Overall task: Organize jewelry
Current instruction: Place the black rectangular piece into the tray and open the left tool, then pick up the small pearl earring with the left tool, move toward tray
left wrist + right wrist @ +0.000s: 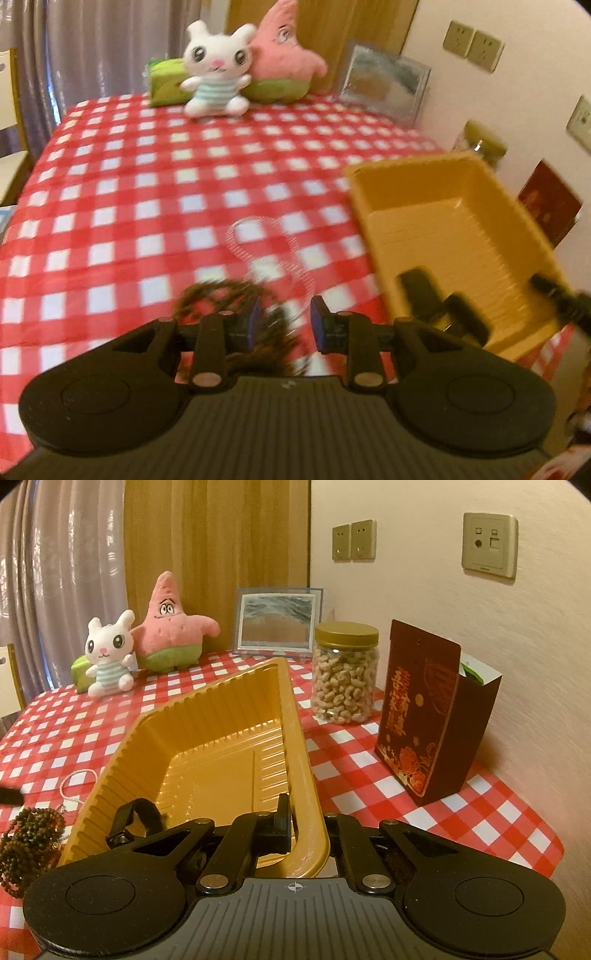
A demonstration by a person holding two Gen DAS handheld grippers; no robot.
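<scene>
A gold plastic tray stands tilted on the red checked tablecloth; it fills the middle of the right wrist view. My right gripper is shut on the tray's near right rim, one finger inside, one outside. A black watch-like band lies in the tray's near corner. My left gripper is open, its fingers around a heap of dark brown beads, which also shows in the right wrist view. A thin pale bead strand lies just beyond on the cloth.
At the table's back stand a white bunny plush, a pink star plush, a framed picture, a jar of snacks and a dark red gift bag by the wall. A chair stands at the left.
</scene>
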